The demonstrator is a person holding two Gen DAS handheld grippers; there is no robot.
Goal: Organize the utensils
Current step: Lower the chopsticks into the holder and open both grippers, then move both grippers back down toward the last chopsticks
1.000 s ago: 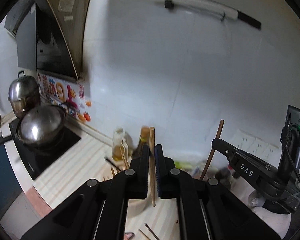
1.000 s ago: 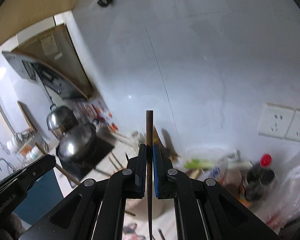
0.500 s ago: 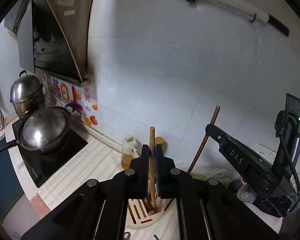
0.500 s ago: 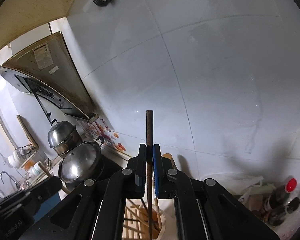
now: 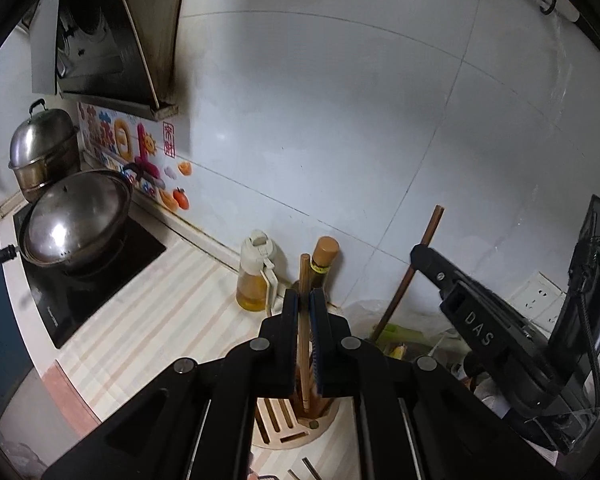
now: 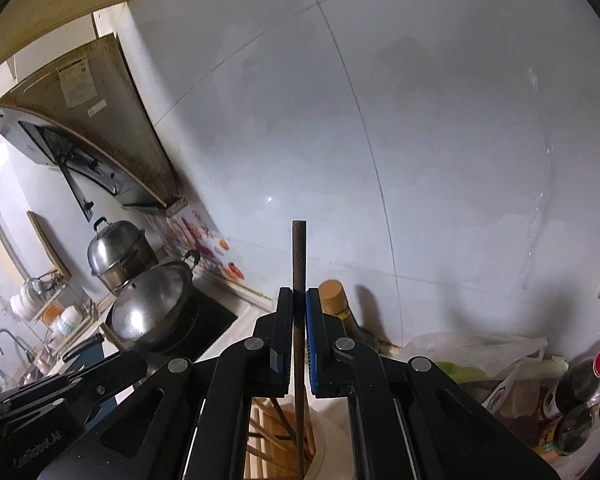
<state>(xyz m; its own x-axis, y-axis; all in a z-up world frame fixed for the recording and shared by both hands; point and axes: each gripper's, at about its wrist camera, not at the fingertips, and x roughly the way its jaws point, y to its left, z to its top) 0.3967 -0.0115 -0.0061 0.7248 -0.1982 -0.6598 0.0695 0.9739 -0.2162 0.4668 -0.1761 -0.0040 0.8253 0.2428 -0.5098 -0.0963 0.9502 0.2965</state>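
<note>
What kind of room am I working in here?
Most likely a home kitchen: a lidded wok sits on a black cooktop under a range hood, with an oil bottle on the counter against the tiled wall.

Glossy white wall tiles (image 5: 340, 128), shiny steel pot lid (image 5: 74, 218), pale wooden holder (image 5: 296, 426), matt wooden chopstick (image 6: 299, 264).

Striped counter (image 5: 168, 312) bears holder (image 5: 296, 428), oil bottle (image 5: 256, 280), cooktop (image 5: 92, 276)

home kitchen: range hood (image 5: 112, 36), lidded wok (image 5: 74, 222) on cooktop (image 5: 96, 276), tiled wall (image 5: 360, 120).
</note>
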